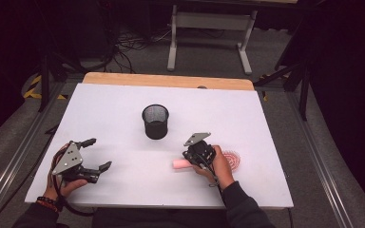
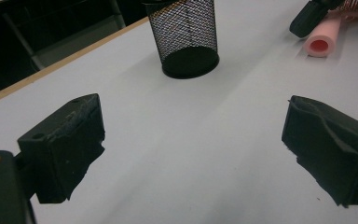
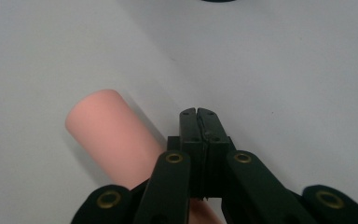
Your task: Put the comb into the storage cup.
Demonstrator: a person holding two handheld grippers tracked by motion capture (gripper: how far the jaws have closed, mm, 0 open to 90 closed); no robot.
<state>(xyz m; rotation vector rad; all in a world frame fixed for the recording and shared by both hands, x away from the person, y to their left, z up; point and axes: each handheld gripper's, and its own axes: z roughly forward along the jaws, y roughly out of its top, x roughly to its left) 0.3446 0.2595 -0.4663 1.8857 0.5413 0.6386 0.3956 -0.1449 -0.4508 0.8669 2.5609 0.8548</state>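
On the white table (image 1: 123,109), the pink brush (image 1: 229,159) lies right of centre, its handle (image 3: 109,135) pointing left, its bristled head beside the right hand. The right gripper (image 3: 199,114) sits over the handle with fingers closed together, nothing between them. The left gripper (image 1: 92,154), well apart, rests with fingers wide open. A mesh cup (image 1: 155,121) stands upright behind.
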